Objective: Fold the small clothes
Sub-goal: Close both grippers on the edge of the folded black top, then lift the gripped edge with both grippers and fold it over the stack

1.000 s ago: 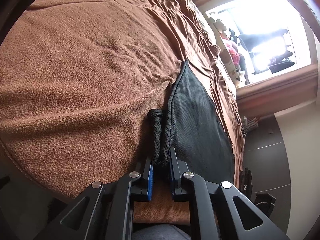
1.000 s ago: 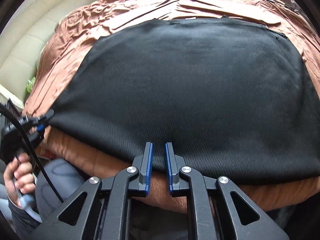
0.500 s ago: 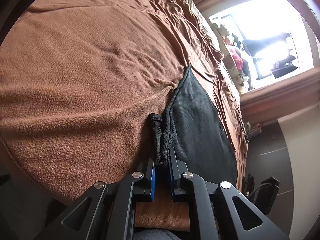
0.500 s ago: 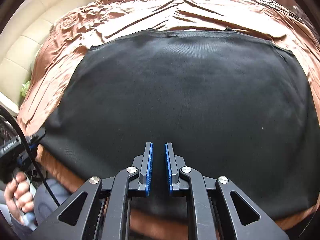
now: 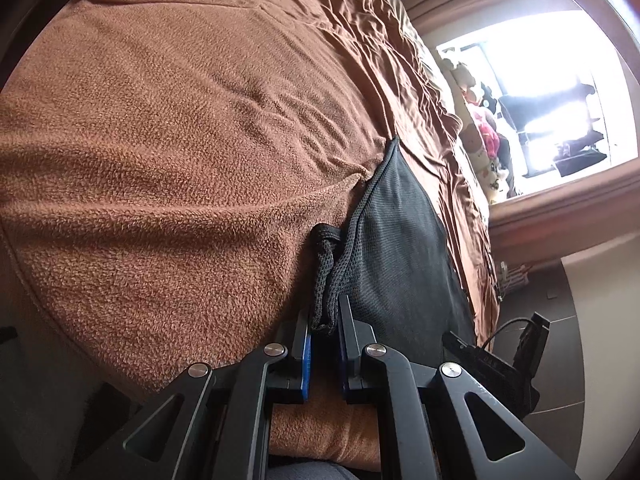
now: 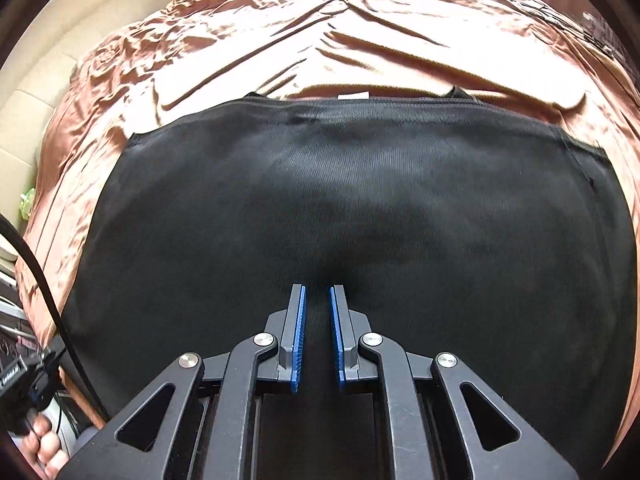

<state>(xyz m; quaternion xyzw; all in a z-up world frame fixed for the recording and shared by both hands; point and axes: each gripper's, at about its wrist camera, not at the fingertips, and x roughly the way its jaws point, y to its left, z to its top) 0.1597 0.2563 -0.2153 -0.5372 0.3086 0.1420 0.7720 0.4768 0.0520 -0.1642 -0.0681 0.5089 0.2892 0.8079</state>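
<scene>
A black mesh garment (image 6: 352,208) lies spread flat on the brown bed cover (image 6: 328,40). In the left wrist view it (image 5: 404,256) runs along the bed's near edge. My left gripper (image 5: 323,316) is shut on a bunched corner of the garment (image 5: 326,280) at the bed's edge. My right gripper (image 6: 317,292) hovers over the near middle of the garment, its jaws a narrow gap apart with nothing between them.
Brown fleece blanket (image 5: 168,152) covers most of the bed on the left. A cream padded headboard (image 6: 44,68) stands at the far left. A bright window (image 5: 552,92) and soft toys (image 5: 484,136) lie beyond the bed. The other handle and cable (image 6: 28,380) sit lower left.
My right gripper has moved forward from the garment's near hem to over its middle. My left gripper keeps its hold on the corner and has shifted slightly.
</scene>
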